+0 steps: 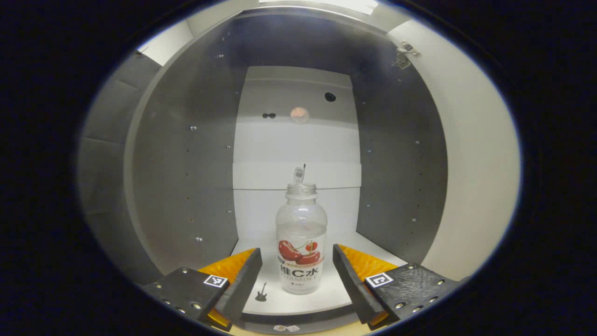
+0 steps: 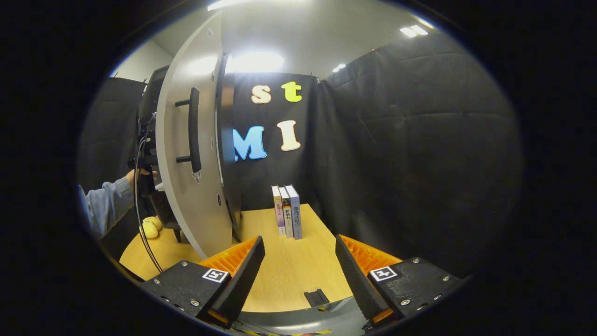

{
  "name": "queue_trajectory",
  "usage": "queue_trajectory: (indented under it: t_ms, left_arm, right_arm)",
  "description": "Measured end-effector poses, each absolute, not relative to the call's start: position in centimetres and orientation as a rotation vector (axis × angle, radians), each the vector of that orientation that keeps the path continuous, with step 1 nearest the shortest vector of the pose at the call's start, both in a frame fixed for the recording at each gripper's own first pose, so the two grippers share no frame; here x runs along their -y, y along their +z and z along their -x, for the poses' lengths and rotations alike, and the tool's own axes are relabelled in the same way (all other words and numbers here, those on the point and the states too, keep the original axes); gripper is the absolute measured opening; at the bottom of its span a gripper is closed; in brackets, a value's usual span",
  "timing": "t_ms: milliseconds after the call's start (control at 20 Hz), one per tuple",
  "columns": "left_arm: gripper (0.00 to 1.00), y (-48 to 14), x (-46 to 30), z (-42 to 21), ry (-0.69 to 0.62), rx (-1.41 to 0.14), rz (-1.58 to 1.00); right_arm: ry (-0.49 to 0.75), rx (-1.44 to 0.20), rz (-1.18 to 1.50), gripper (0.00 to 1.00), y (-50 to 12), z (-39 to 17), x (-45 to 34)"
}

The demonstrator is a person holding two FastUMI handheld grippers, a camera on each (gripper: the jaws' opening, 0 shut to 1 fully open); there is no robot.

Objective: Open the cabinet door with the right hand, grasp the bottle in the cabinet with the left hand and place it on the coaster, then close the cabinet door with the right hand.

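the cabinet (image 1: pixel 177 177) stood open, its door (image 2: pixel 186 186) swung wide in the right gripper view, so the first step looked done; the door (image 1: pixel 471 163) also showed as a pale panel at the right of the left gripper view. what remained, by my reading, was the grasp, the carry to the coaster and the closing of the door. no coaster could be made out, so where the bottle must go could not be told. the wooden table (image 2: pixel 284 266) carried the cabinet and, near the back wall, three books (image 2: pixel 287 212) standing upright side by side. one door handle (image 2: pixel 193 130) was mounted on the door's outer face. the right gripper (image 2: pixel 298 266) hovered over the table with its fingers spread apart and nothing between them, well clear of the handle. a sleeve and hand (image 2: pixel 135 179) showed behind the door. the left gripper (image 1: pixel 296 275) faced into the cabinet, its fingers apart, flanking the single bottle (image 1: pixel 301 240) without pressing on it. that bottle stood upright on the cabinet floor, uncapped, roughly centred between the fingers. beside it lay one tiny guitar-shaped mark (image 1: pixel 261 291).
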State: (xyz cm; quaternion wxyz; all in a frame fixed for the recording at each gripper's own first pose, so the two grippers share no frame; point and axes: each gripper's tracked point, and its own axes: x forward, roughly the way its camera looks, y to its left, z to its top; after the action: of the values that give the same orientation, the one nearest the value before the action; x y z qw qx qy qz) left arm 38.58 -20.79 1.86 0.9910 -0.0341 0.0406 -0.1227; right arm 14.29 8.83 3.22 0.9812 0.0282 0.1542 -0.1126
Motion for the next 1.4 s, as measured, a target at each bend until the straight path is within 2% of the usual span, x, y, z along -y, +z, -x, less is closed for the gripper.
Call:
queue_trajectory:
  t_ms: [350, 400, 450, 550, 950, 1000, 1050, 1400]
  left_arm:
    - [0.90, 0.8, 21.4, -42.0, -0.245, -0.142, 0.071]
    - [0.86, 0.7, 21.5, -42.2, -0.243, -0.142, 0.069]
    - [0.73, 0.6, 21.5, -41.8, -0.249, -0.148, 0.066]
    - [0.75, 0.7, 21.8, -41.4, -0.275, -0.160, 0.062]
    - [0.77, 4.6, 20.0, -35.5, -0.303, -0.083, 0.101]
    - [0.74, 4.8, 19.6, -34.6, -0.305, -0.076, 0.111]
    - [0.77, 5.0, 19.1, -33.7, -0.303, -0.067, 0.120]
    - [0.75, 5.2, 15.0, -27.5, -0.290, -0.044, 0.118]
  right_arm:
    - [-0.242, -0.341, -0.049, 0.94, 2.6, -14.1, -8.6]
    - [-0.241, -0.342, -0.049, 0.94, 2.6, -14.1, -8.6]
    - [-0.240, -0.341, -0.051, 0.94, 2.6, -14.0, -8.6]
    - [-0.233, -0.335, -0.057, 0.94, 2.6, -14.2, -8.9]
    - [-0.170, -0.307, -0.071, 0.94, 2.9, -15.0, -10.2]
    - [-0.162, -0.302, -0.074, 0.94, 3.0, -15.2, -10.3]
    - [-0.153, -0.299, -0.078, 0.94, 3.0, -15.3, -10.6]
    - [-0.103, -0.264, -0.090, 0.94, 3.6, -16.0, -11.6]
